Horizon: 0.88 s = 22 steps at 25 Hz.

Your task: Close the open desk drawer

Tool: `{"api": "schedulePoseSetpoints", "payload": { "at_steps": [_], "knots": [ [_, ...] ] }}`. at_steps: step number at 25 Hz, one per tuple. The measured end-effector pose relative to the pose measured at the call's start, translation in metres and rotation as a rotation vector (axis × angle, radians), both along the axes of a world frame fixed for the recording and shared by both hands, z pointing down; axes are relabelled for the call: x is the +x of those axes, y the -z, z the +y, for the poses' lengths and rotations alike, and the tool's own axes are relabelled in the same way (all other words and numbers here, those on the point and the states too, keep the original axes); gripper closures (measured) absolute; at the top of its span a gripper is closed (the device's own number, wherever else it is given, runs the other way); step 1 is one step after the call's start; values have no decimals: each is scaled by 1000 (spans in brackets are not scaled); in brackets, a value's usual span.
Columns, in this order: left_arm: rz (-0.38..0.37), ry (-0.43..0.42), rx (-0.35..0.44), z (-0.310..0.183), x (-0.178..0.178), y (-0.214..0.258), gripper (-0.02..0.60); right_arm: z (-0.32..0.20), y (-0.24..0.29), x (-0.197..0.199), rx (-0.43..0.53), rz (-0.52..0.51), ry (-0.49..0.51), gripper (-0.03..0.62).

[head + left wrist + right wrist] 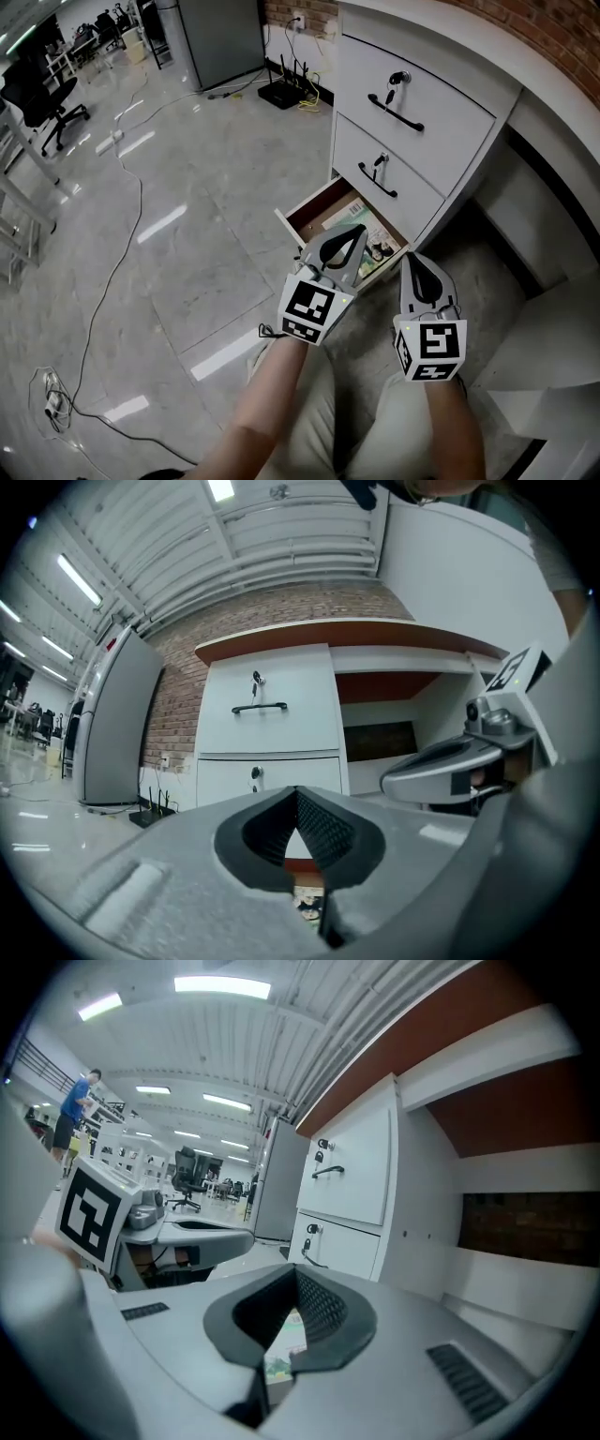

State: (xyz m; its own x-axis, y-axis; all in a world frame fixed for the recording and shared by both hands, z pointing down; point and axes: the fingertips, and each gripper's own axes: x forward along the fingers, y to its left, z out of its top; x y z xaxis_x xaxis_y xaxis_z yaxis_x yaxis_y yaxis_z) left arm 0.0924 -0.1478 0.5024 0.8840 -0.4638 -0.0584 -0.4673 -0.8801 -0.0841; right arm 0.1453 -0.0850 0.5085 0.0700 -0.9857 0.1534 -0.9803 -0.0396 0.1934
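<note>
The white drawer unit has its two upper drawers closed and the bottom drawer pulled out toward me, with printed packets lying inside. My left gripper hovers over the near end of that drawer, jaws shut with nothing between them. In the left gripper view the left gripper faces the closed drawer fronts. My right gripper is to the right of the drawer, beside the unit's corner, its jaws also shut and empty. In the right gripper view the right gripper points past the unit's side.
A black router with cables sits by the wall behind the unit. A grey cabinet stands at the back, an office chair far left. A cable crosses the glossy floor. The desk's kneehole opens to the right.
</note>
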Motion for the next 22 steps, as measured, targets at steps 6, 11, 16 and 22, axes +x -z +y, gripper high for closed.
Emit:
{"api": "schedulePoseSetpoints", "payload": {
  "at_steps": [6,11,16,22],
  "knots": [
    [-12,-16,19,26,-12,-12,575,13,-8,-12,28,-1,65,583],
    [0,-50,11,35,-9,-15,575,13,-18,-13,32,-22,89,583],
    [-51,-52,31,36,-7,-18,575,7,-28,-12,13,-34,151,583],
    [-97,-4,39,33,-6,-23,575,1,-32,-8,-6,-32,246,583]
  ]
}}
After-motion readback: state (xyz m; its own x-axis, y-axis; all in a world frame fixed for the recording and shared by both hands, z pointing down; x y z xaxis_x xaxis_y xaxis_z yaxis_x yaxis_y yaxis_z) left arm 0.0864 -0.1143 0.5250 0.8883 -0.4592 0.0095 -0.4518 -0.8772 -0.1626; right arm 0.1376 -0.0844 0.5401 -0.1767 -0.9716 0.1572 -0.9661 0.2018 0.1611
